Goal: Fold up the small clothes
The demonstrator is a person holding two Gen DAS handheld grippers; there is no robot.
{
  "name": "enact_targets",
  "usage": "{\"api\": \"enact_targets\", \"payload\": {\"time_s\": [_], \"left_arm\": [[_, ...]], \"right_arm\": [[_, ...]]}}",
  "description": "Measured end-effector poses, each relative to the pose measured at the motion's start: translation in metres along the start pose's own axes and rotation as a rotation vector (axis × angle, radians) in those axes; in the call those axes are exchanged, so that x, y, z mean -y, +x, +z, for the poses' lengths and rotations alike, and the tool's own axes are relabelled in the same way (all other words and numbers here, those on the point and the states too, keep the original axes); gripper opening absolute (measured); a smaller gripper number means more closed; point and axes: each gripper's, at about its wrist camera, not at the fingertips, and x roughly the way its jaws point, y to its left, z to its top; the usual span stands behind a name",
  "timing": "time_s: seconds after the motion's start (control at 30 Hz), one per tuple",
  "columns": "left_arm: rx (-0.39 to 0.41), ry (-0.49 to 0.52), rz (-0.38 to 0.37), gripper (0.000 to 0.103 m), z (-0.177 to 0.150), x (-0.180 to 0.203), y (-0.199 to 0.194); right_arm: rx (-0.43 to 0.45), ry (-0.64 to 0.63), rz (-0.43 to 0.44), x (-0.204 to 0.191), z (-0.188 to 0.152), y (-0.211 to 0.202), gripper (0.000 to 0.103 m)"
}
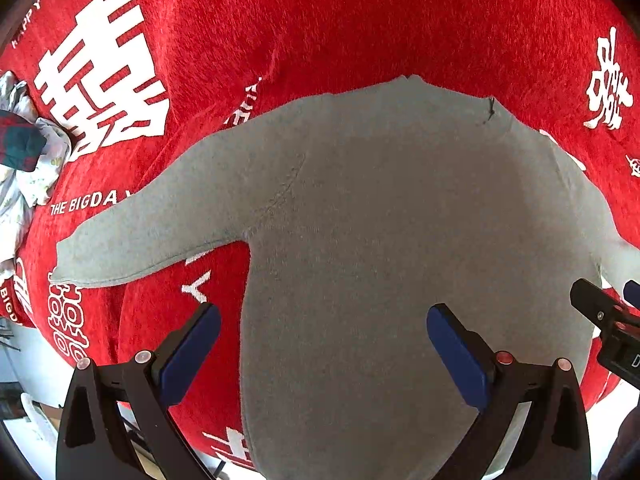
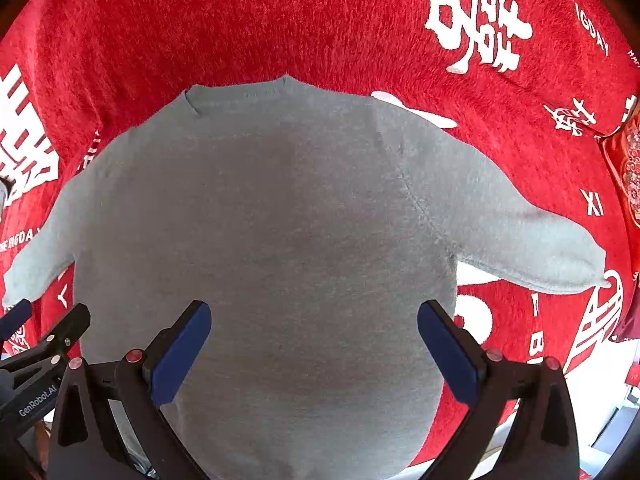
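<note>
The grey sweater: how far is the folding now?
Done: the grey sweater lies flat on the red blanket, both sleeves spread out. In hand: nothing; left gripper and right gripper hang over it, jaws open. Left: every fold.

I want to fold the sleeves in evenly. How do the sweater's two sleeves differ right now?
The left sleeve lies beside a cloth pile; the right sleeve has only red blanket around it. The left's cuff edge looks straight, the right's rounded. Both are grey, flat and spread outward, touched by neither claw.
</note>
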Motion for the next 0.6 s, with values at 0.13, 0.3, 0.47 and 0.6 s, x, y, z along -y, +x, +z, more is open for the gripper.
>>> {"api": "enact_targets", "payload": {"time_s": [0.13,0.3,0.47,0.6], "left_arm": [[0.001,0.003,0.003,0.103,-0.0004,0.0006,-0.0012],[0.008,0.016,0.031,0.103,-0.0005,-0.0006,-0.0019],[0.009,0.018,0.025,0.103,0.0022,-0.0036,-0.0036],[0.009,0.013,0.041,0.103,0.0041,-0.0067,-0.0024]], "right_arm": [[0.002,0.0,0.0,0.0006,-0.0002,-0.0009,0.103],[-0.004,0.001,0.0,-0.0012,0.0009,0.0,0.103],[-0.003,-0.002,-0.001,-0.0029,0.0013,-0.0001,0.103],[-0.003,0.001,0.004,-0.0041,0.002,-0.0006,0.103]]}}
